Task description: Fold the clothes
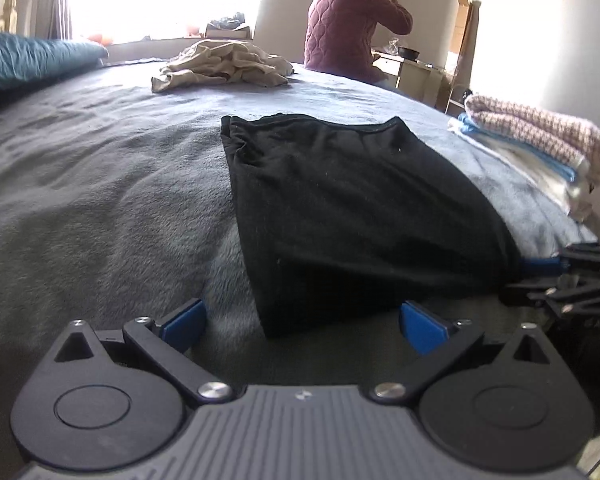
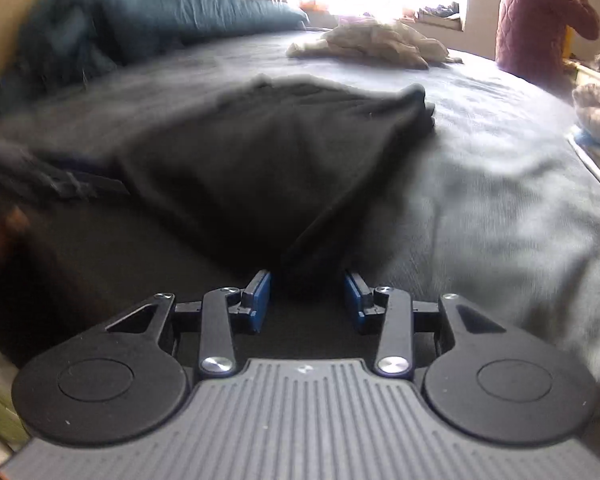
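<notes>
A sunlit bedroom with a grey-blanketed bed (image 1: 100,184): a folded black garment (image 1: 352,208) lies near the bed's near edge. The left tongs (image 1: 302,322) stand wide apart, released, straddling its near corner. The right tongs (image 2: 307,290) are parted, a fold of the garment between them, pads not pressing it. A beige heap (image 1: 224,65) lies toward the far edge, folded towels (image 1: 540,148) at the right edge.
</notes>
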Available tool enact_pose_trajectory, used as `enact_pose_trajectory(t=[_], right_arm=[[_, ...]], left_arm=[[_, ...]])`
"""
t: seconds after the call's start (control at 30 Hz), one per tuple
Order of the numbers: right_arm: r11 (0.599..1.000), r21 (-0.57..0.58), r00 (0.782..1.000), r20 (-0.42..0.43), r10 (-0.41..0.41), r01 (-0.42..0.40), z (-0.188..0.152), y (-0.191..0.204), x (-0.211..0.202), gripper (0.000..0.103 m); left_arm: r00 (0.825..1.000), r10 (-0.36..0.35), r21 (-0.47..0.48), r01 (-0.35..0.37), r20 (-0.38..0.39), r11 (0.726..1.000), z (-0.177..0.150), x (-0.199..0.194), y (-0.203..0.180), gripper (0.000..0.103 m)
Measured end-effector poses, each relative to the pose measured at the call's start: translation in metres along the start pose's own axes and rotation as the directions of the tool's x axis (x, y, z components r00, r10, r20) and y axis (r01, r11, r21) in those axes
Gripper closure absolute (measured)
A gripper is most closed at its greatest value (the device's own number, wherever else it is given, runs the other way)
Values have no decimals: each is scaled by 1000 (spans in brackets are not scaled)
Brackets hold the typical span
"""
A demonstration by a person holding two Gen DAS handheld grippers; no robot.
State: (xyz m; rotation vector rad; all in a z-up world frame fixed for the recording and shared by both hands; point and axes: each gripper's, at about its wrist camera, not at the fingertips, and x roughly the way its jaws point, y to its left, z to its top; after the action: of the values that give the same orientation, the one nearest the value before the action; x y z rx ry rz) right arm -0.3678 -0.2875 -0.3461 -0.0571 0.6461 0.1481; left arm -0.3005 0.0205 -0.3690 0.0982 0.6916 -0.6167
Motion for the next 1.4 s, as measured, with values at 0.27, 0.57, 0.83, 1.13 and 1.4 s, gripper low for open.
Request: enact_pose_trajectory(t=[0.27, 0.57, 0.83, 1.13, 1.4], right_arm=[[978, 199, 995, 83, 53, -68, 2, -20, -28, 19], [878, 420, 944, 317, 94, -229, 34, -71, -7, 1], [761, 570, 948, 242, 205, -310, 50, -119, 61, 2], [715, 637, 954, 121, 275, -287, 87, -156, 133, 11], [718, 637, 953, 95, 286, -279, 117, -171, 171, 17]], left_arm=[[996, -90, -240, 91, 18, 966, 9, -19, 24, 0], [993, -90, -222, 104, 72, 969, 73, 19, 43, 0], [995, -104, -249, 101, 2, 963, 110, 98, 62, 4], [996, -92, -248, 91, 8, 965, 142, 155, 80, 22], [989, -145, -280, 148, 30, 949, 159, 180, 88, 22]])
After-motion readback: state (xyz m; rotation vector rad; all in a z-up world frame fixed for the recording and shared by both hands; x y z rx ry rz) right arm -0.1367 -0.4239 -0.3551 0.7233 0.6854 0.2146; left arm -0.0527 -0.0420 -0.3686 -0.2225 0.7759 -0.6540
